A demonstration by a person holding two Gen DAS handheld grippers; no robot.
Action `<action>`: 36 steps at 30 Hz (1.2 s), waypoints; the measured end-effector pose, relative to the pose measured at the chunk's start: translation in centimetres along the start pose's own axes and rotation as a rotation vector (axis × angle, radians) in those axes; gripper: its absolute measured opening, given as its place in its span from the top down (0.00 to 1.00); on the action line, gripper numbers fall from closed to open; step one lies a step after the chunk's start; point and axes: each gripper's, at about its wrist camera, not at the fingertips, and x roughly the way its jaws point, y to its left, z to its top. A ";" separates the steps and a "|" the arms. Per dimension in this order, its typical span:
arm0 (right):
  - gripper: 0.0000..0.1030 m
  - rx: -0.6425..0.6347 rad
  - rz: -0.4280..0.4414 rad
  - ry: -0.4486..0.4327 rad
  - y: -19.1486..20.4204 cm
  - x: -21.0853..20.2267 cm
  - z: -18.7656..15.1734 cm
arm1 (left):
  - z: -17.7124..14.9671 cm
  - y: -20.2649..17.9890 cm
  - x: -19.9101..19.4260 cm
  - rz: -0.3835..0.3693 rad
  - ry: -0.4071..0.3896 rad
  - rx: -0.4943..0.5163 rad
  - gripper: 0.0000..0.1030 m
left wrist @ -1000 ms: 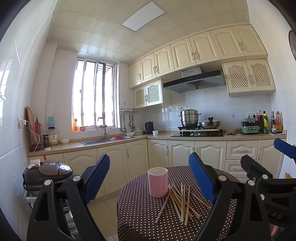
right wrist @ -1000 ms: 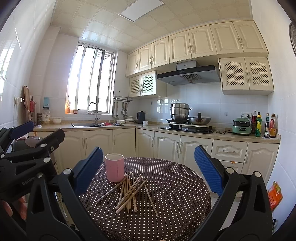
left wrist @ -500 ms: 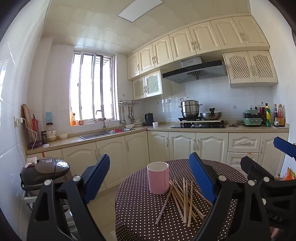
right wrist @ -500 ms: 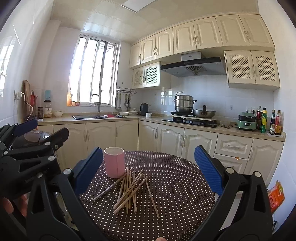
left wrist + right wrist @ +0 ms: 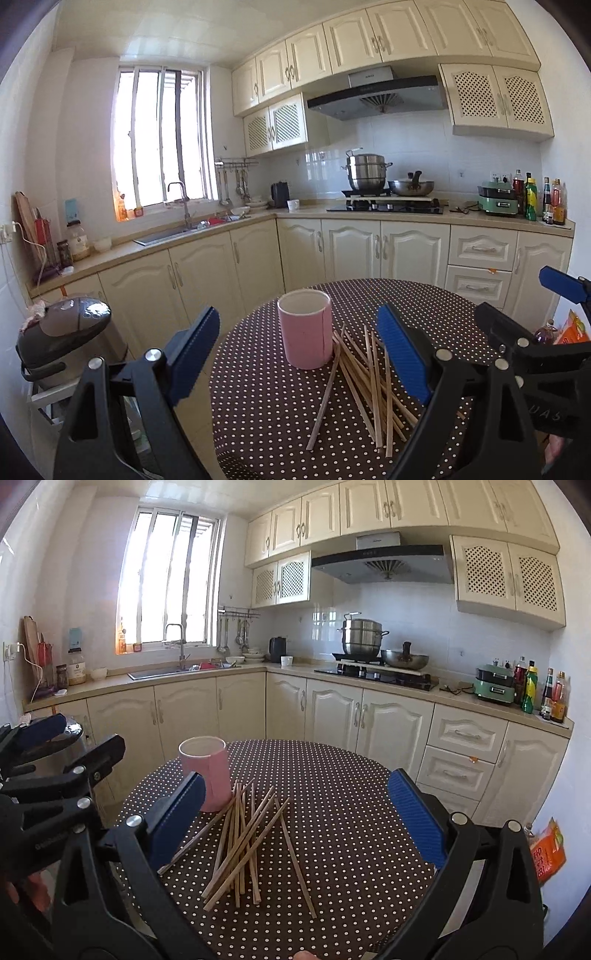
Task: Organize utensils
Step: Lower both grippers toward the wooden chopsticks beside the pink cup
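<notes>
A pink cup stands upright on a round table with a brown polka-dot cloth. Several wooden chopsticks lie in a loose crossed pile beside the cup, on its right. My left gripper is open, held above the table's near-left side with nothing between its blue pads. My right gripper is open too, above the pile and apart from it. Each gripper shows at the edge of the other's view.
A black rice cooker sits on a stand left of the table. Cream cabinets and a counter with a sink, a stove with a steel pot and bottles line the far walls. An orange packet lies at the right.
Both grippers have tilted downward and come nearer the table, so the cup and chopsticks look larger and higher in view. Both stay open. Nothing on the table has moved.
</notes>
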 end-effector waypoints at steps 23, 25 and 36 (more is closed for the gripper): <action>0.35 0.036 0.236 0.629 -3.3 18.9 -4.0 | -7.0 -0.7 21.8 -0.288 0.612 0.011 0.47; 0.41 -0.004 0.248 0.690 -3.0 20.3 -3.9 | -7.1 -1.1 22.6 -0.286 0.633 0.024 0.52; 0.65 -0.186 0.284 0.936 0.0 25.8 -4.8 | -7.2 -3.5 25.3 -0.243 0.703 0.115 0.65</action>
